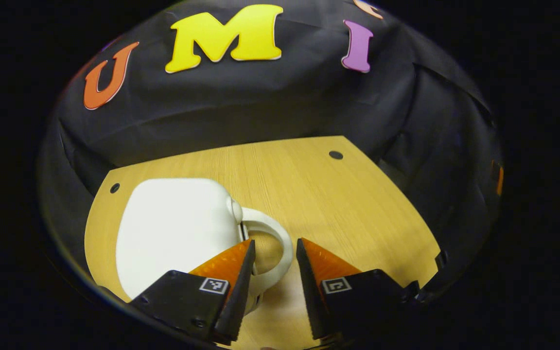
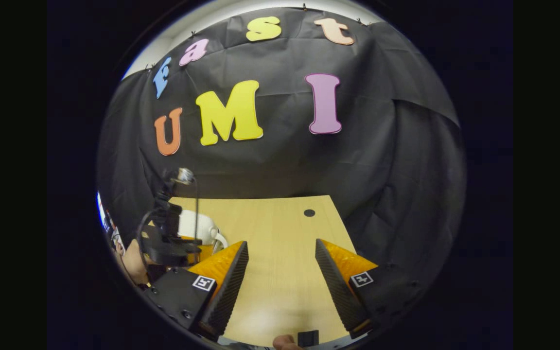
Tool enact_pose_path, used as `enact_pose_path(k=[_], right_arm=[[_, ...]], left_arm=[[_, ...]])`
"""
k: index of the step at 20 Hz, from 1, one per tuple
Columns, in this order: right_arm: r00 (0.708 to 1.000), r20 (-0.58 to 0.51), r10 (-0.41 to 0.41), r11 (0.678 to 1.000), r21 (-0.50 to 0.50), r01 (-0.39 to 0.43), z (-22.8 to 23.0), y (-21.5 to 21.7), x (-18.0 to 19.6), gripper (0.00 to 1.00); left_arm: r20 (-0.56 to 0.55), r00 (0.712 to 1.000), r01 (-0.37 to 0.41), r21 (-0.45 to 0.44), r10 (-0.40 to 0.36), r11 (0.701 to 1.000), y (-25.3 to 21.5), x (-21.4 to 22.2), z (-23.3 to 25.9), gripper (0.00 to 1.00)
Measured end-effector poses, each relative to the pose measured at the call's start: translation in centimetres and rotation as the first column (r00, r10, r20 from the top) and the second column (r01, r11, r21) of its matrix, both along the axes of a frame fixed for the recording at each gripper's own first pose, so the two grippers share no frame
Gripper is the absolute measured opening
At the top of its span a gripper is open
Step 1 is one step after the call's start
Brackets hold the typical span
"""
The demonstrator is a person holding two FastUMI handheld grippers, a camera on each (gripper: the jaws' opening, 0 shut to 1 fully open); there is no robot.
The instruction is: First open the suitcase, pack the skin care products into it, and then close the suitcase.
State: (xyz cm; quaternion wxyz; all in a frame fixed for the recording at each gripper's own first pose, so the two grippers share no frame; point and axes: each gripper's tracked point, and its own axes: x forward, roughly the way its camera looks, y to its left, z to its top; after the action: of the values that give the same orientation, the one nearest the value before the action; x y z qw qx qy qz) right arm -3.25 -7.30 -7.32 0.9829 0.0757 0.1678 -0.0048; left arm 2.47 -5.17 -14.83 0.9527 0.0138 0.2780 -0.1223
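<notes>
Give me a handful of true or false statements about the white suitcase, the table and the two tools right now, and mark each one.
1. The white suitcase lies closed on the wooden table. True.
2. The left tool is open, its fingers on either side of the suitcase handle. True.
3. The right tool is clamped on a skin care bottle. False: it is open with bare table between its fingers.
4. The suitcase stands at the right side of the right gripper view. False: it is at the left, behind the other tool.
5. The table has a dark round hole near its far edge. True.
</notes>
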Motion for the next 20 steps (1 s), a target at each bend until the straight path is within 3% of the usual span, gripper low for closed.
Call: enact_pose_path(k=[2, 4, 6, 9, 12, 16, 20], right_arm=[[1.000, 0.000, 0.007, 1.000, -0.014, -0.007, 0.4, 1.3, 0.5, 0.82], [1.000, 0.013, 0.026, 0.999, -0.034, -0.026, 1.2, 3.2, 1.1, 0.82], [0.998, 0.046, 0.053, 0.996, -0.068, -0.050, 2.5, 5.3, 1.9, 0.78], [0.989, 0.119, 0.084, 0.989, -0.134, -0.068, 5.0, 8.3, 2.7, 0.82], [0.968, 0.224, 0.113, 0.984, -0.158, -0.079, 8.1, 11.6, 3.3, 0.82], [0.937, 0.314, 0.152, 0.980, -0.172, -0.101, 10.7, 15.7, 3.0, 0.81], [0.925, 0.337, 0.177, 0.974, -0.194, -0.116, 11.1, 18.6, 2.7, 0.81]], left_arm=[[0.089, 0.995, -0.044, -0.018, 0.045, 0.999, 1.7, -0.6, 3.9, 0.87], [0.180, 0.979, -0.094, -0.043, 0.100, 0.995, 4.0, -1.6, 8.0, 0.97], [0.273, 0.948, -0.147, -0.086, 0.165, 0.985, 6.8, -2.8, 12.1, 0.98], [0.379, 0.888, -0.217, -0.151, 0.259, 0.964, 10.7, -4.9, 16.6, 0.98], [0.434, 0.845, -0.283, -0.135, 0.313, 0.950, 14.7, -7.3, 18.8, 0.98], [0.468, 0.822, -0.304, -0.122, 0.325, 0.945, 17.0, -9.4, 19.3, 0.98], [0.469, 0.825, -0.299, -0.112, 0.315, 0.948, 18.7, -9.9, 18.5, 0.98]])
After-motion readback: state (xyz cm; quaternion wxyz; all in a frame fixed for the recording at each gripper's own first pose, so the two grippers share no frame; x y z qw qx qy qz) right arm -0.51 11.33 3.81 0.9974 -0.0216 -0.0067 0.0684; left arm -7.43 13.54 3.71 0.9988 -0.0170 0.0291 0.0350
